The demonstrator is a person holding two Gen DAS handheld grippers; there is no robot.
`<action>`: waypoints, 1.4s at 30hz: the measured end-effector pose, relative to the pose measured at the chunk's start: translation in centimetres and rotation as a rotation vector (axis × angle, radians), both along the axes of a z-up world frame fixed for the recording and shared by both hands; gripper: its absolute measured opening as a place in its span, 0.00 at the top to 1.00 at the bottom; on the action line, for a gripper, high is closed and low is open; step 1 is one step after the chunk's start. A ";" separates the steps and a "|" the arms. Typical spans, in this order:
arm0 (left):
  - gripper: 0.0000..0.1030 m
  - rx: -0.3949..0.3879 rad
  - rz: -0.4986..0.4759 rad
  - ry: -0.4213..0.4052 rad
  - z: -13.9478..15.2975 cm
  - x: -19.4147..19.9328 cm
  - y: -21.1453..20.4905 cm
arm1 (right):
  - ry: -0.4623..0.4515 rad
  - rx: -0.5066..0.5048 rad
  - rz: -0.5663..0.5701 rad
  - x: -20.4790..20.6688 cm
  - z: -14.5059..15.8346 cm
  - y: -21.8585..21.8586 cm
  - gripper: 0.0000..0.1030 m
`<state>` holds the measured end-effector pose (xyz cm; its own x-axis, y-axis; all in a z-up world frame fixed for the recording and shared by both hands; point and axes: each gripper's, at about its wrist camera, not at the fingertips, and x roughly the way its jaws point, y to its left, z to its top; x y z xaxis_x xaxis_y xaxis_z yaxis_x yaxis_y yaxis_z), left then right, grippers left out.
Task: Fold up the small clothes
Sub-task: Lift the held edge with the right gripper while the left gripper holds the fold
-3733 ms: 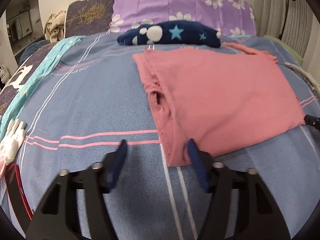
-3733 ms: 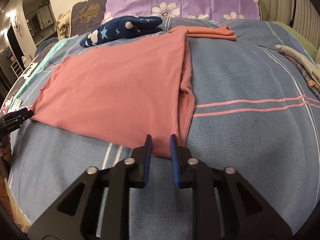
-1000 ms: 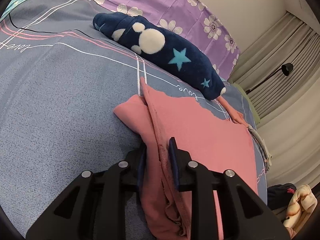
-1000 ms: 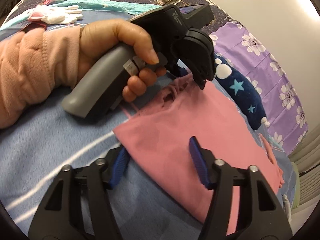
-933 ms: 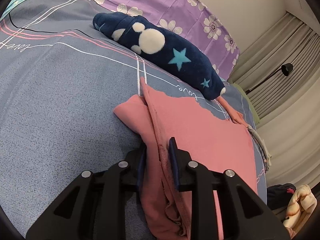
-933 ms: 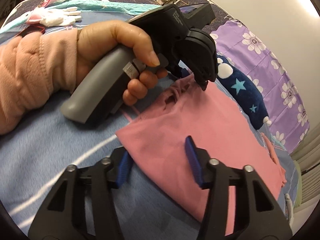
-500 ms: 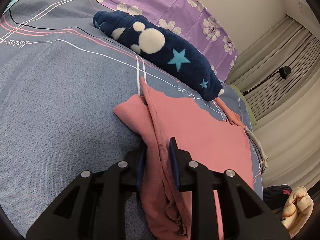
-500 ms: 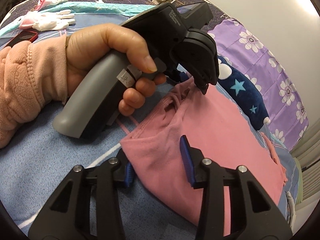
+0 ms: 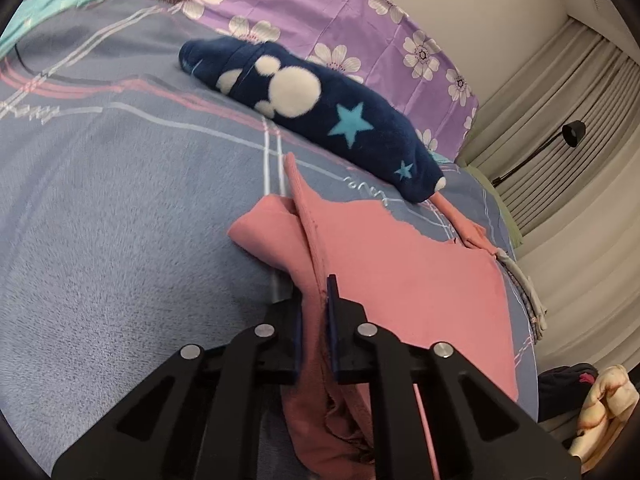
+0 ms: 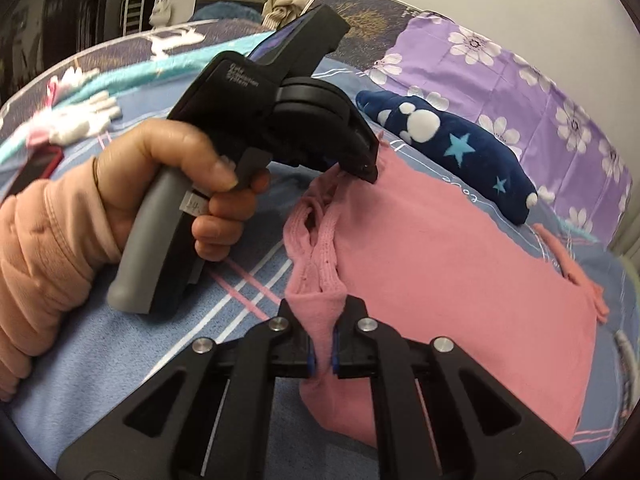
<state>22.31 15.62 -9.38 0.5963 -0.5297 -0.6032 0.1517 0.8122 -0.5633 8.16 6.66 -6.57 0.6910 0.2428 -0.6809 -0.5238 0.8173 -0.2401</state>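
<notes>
left gripper (image 9: 314, 308): clenched on pink shirt (image 9: 408, 280) edge
right gripper (image 10: 324, 344): pinching shirt corner
shirt: just beside navy pillow (image 9: 320, 108)

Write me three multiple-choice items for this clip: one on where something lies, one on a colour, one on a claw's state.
1. Where does the dark blue plush cloth lie?
A. under the pink garment
B. beyond the pink garment, by the purple flowered pillow
C. on the floor

2. What colour is the garment being folded?
A. pink
B. green
C. white

3. What is the right claw doing?
A. open above the bed
B. shut on nothing
C. shut on the garment's edge

Answers:
1 B, the blue plush cloth sits past the pink garment, against the purple pillow.
2 A, the fabric is pink in both views.
3 C, the right claw pinches a pink fold between its fingers; the left claw also grips the cloth.
</notes>
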 end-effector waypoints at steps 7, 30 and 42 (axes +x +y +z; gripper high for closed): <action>0.91 0.033 -0.003 -0.040 4.3 0.0 -1.9 | -0.014 0.119 -0.022 -0.4 3.1 -3.4 0.96; 0.91 0.227 -0.225 -0.118 11.0 0.9 -24.2 | 0.102 0.587 -0.322 -1.2 5.4 -26.6 0.95; 0.91 0.457 -0.337 -0.088 7.5 2.0 -35.8 | 0.218 0.730 -0.463 -2.0 1.2 -36.1 0.95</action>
<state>24.31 -20.17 -1.90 0.4984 -0.3963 -0.7711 0.4745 0.8690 -0.1400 6.20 -29.42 -5.33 0.7009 0.3959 -0.5933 -0.0761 0.8686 0.4897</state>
